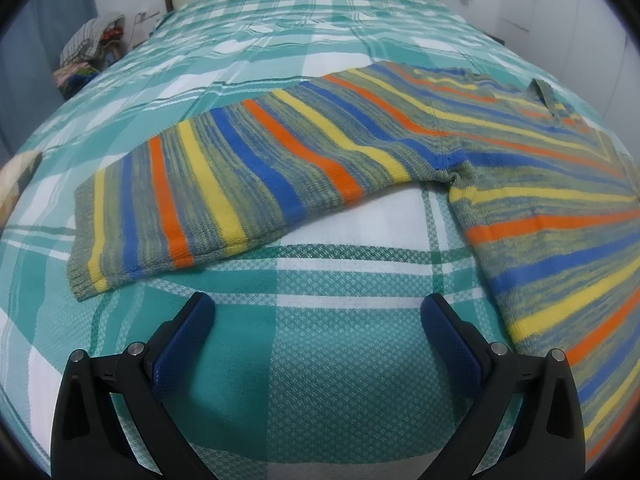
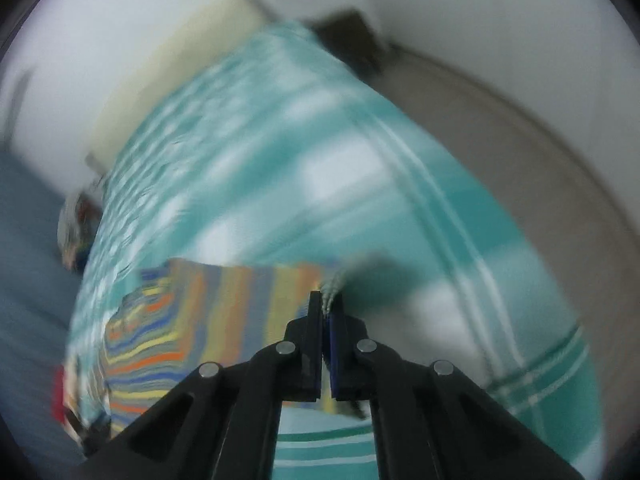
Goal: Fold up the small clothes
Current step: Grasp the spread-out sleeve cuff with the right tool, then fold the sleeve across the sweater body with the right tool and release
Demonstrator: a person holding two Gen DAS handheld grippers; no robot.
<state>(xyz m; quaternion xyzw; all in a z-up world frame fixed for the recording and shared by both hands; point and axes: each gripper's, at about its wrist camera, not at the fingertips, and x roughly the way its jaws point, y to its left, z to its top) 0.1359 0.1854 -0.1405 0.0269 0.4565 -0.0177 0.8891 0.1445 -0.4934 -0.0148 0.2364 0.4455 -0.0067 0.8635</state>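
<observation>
1. Your left tongs point(image 1: 318, 314) stand wide open over the checked bedspread point(image 1: 280, 380), holding nothing, with bare cloth between the blue pads point(image 1: 188, 344).
2. Just beyond them, the striped sweater point(image 1: 280, 160) lies flat on the bed, one sleeve point(image 1: 168, 208) stretched out to the left and the body spreading to the right.
3. Your right tongs point(image 2: 327, 300) are closed, pinching a knit edge of the striped sweater point(image 2: 224, 292) at their tips; that view is blurred.
4. No containers can be made out in either view.
</observation>
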